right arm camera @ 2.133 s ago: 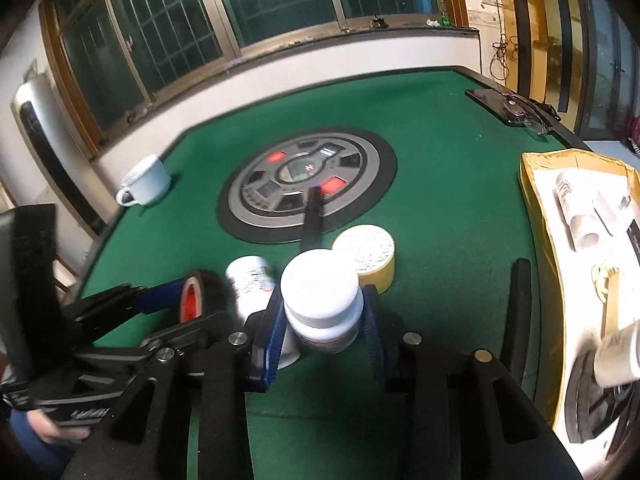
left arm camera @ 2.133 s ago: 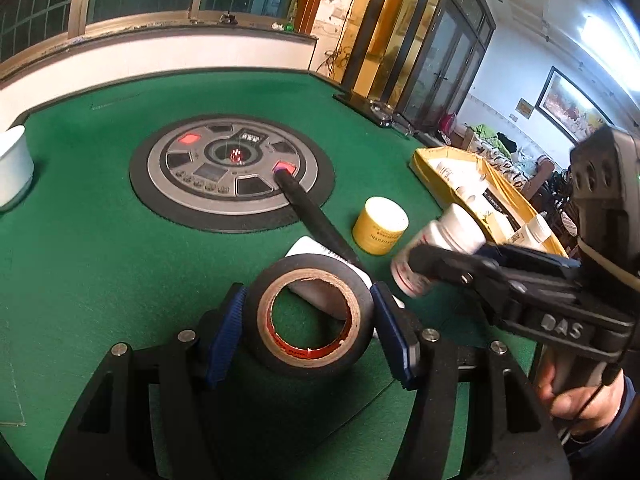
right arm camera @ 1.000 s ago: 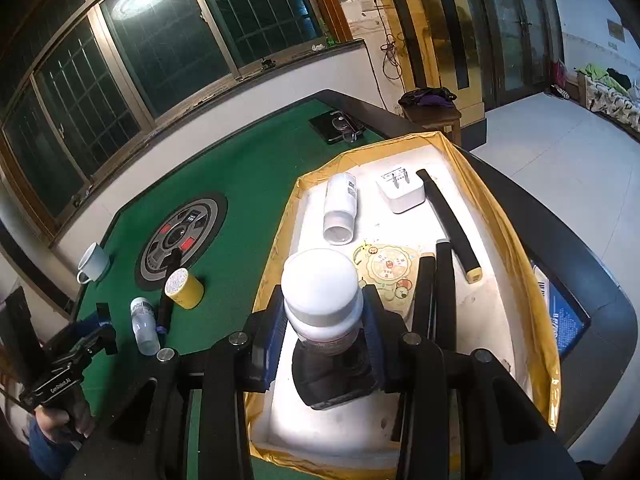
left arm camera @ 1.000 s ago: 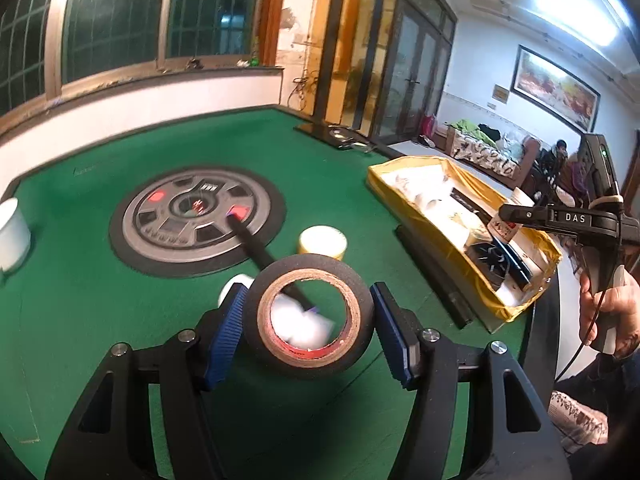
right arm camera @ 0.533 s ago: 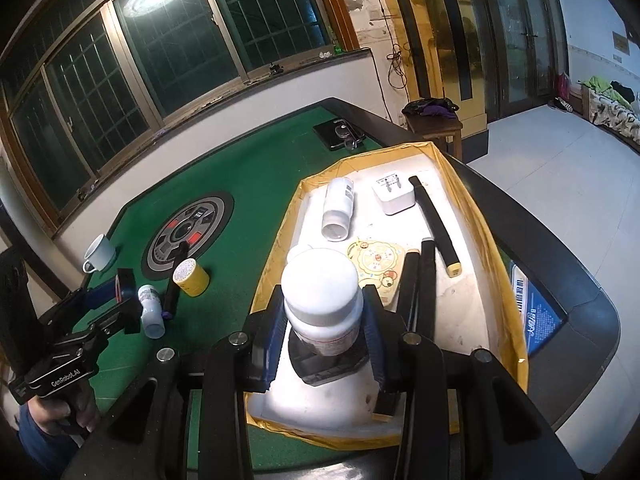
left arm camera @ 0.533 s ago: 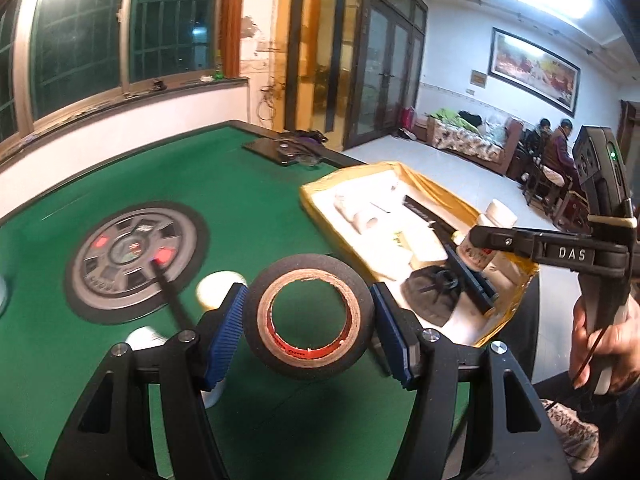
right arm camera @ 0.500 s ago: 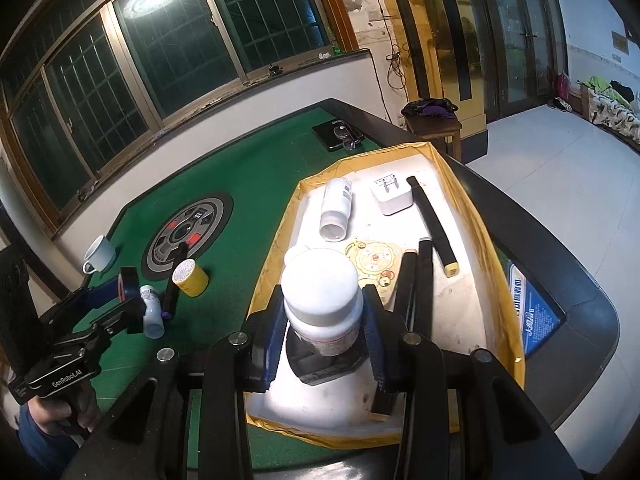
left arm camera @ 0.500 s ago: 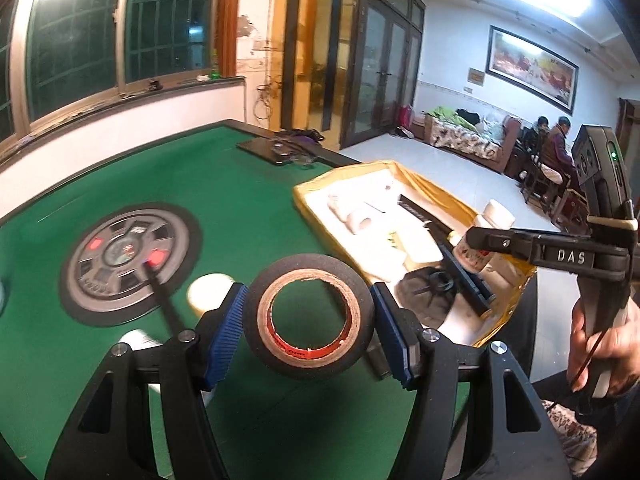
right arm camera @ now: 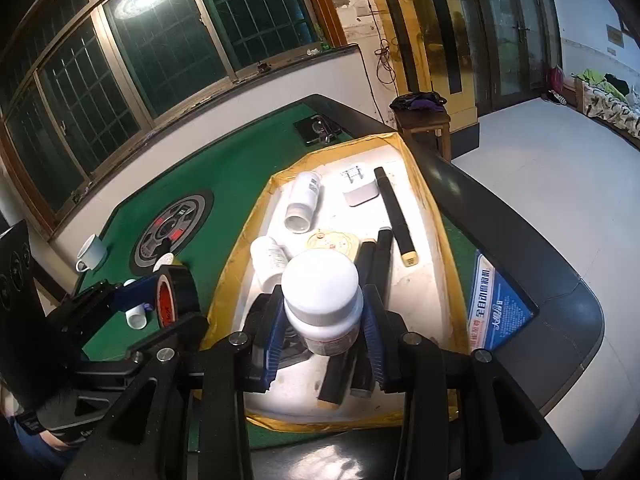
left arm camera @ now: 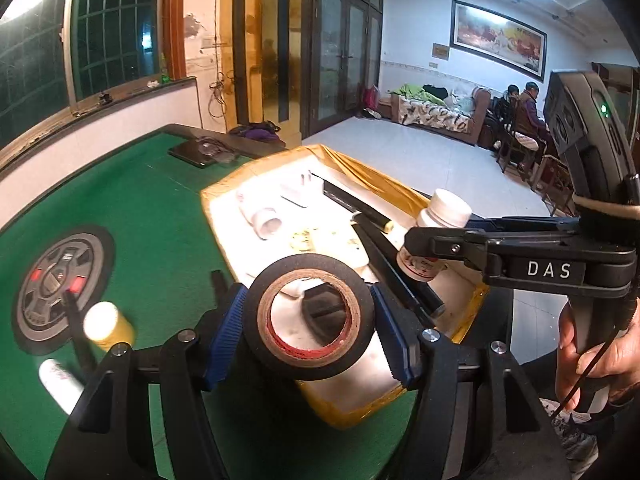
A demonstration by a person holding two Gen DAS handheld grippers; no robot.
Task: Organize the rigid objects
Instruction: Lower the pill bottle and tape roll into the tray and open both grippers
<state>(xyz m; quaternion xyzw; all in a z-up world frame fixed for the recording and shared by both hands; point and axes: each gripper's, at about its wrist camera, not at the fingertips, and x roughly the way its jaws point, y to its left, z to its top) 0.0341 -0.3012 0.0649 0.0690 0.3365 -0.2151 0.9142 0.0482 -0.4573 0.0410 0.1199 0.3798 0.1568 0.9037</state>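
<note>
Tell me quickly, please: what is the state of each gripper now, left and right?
Left gripper: closed on the black tape roll.
Right gripper: closed on the white pill bottle, held above the yellow tray.

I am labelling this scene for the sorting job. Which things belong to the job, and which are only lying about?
Job:
- tape roll, held by left gripper
- white bottle, held by right gripper
- yellow tray
- yellow jar and small bottle on the felt

Lying about:
- mug
- centre console
- phone
</note>
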